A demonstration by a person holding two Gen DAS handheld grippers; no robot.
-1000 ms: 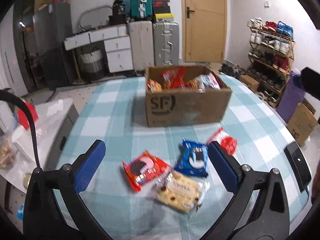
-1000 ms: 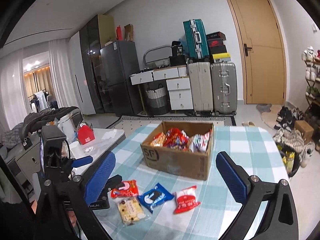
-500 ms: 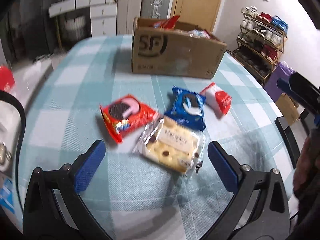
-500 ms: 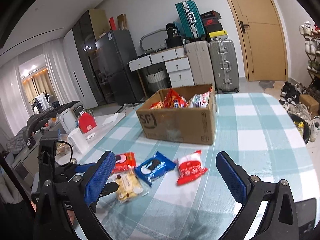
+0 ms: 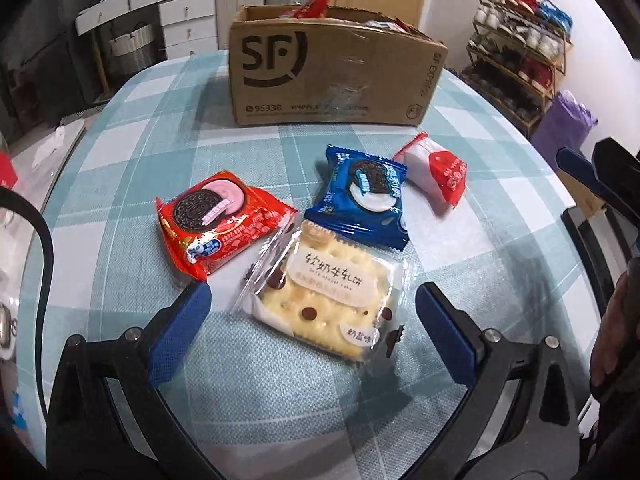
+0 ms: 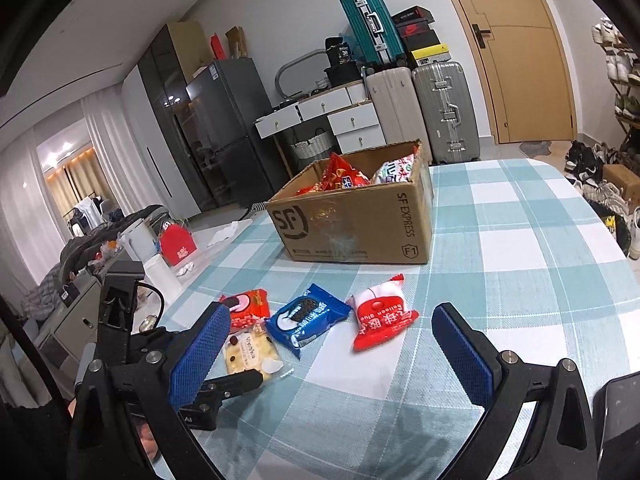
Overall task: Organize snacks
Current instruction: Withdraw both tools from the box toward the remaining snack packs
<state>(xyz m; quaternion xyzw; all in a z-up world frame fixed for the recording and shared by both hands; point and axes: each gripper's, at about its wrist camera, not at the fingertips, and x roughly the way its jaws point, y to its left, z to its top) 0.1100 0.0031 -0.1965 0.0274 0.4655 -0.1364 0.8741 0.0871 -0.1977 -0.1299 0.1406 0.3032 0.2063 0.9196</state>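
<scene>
Currently the left gripper [image 5: 310,326], jaws wide and empty, straddles the cracker pack [image 5: 326,296] near the table's [image 5: 120,152] front edge; lower squarely before closing. Right gripper [image 6: 332,352]: wide, empty.

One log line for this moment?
left gripper: open, around biscuit pack | right gripper: open, empty | box: part filled

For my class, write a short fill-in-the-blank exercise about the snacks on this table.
1. The cardboard box bears the letters ____.
2. ____ snack packets lie loose on the tablecloth.
3. The blue cookie packet partly overlaps the ____ cracker packet.
4. Both the left gripper and the right gripper are ____.

Missing words: SF; Four; clear; open
</scene>
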